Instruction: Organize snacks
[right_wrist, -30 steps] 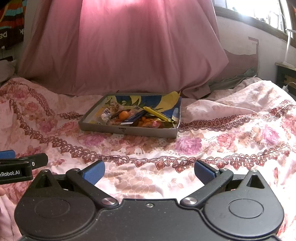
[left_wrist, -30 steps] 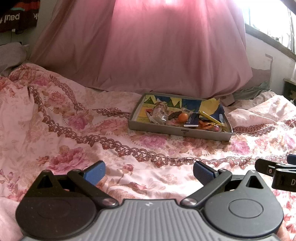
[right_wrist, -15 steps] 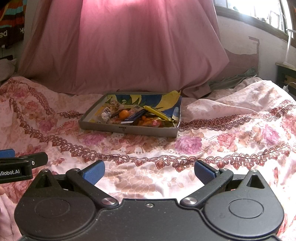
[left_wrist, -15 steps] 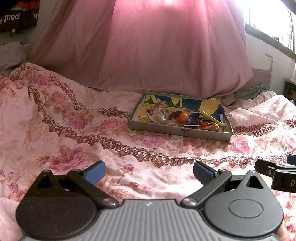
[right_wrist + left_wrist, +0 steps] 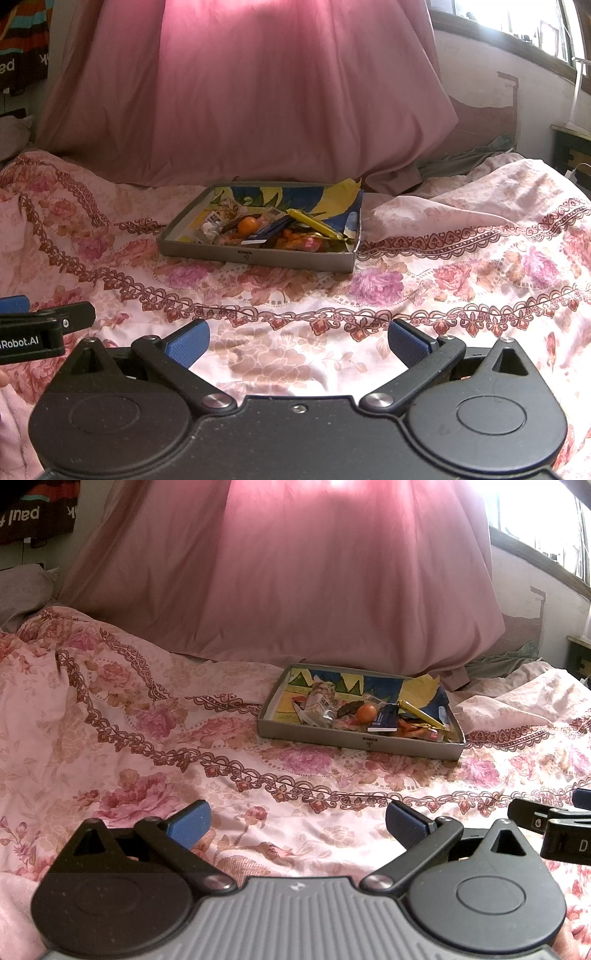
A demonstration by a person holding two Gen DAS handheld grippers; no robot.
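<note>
- Your two grippers, left gripper (image 5: 297,821) and right gripper (image 5: 298,341), both spread wide, empty, ribbed blue pads.
- One shallow grey cardboard tray (image 5: 354,738), frame centre-right, on floral bedspread (image 5: 129,746).
- One round orange fruit (image 5: 366,713) among crinkly wrappers.

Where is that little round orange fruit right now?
In both views, the small round orange fruit lies mid-tray in the shallow grey cardboard tray on the floral bedspread, beside a dark blue packet.

shallow grey tray (image 5: 406,746) on flowered bedspread (image 5: 147,738), holding jumbled snacks: orange fruit (image 5: 366,713), dark blue packet (image 5: 384,720), yellow bar (image 5: 421,713).
</note>
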